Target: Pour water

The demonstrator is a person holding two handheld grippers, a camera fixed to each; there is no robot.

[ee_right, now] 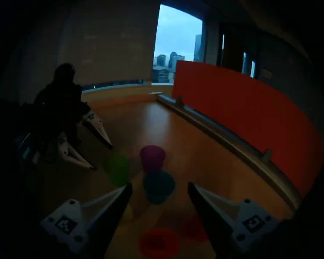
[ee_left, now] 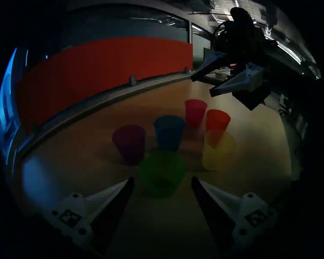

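Six coloured plastic cups stand in a cluster on a wooden table [ee_left: 261, 129]: green [ee_left: 162, 172], purple [ee_left: 129, 142], blue [ee_left: 169, 131], pink-red [ee_left: 195, 111], orange-red [ee_left: 217, 120] and yellow [ee_left: 218, 151]. My left gripper [ee_left: 162, 190] is open, its fingertips on either side of the green cup's near edge, not touching it. My right gripper [ee_left: 201, 85] hovers open above the far side of the cluster. In the right gripper view, the right gripper [ee_right: 160, 186] stands open above the blue cup [ee_right: 158, 185], with the purple cup [ee_right: 152, 157], green cup [ee_right: 117, 168] and left gripper [ee_right: 101, 157] beyond.
A red partition [ee_left: 106, 64] on a grey rail runs along the table's far edge. A window [ee_right: 175, 47] shows a city at dusk, and the room is dim. Two red cups [ee_right: 160, 244] sit close under the right gripper. A person's dark sleeve [ee_right: 60, 103] holds the left gripper.
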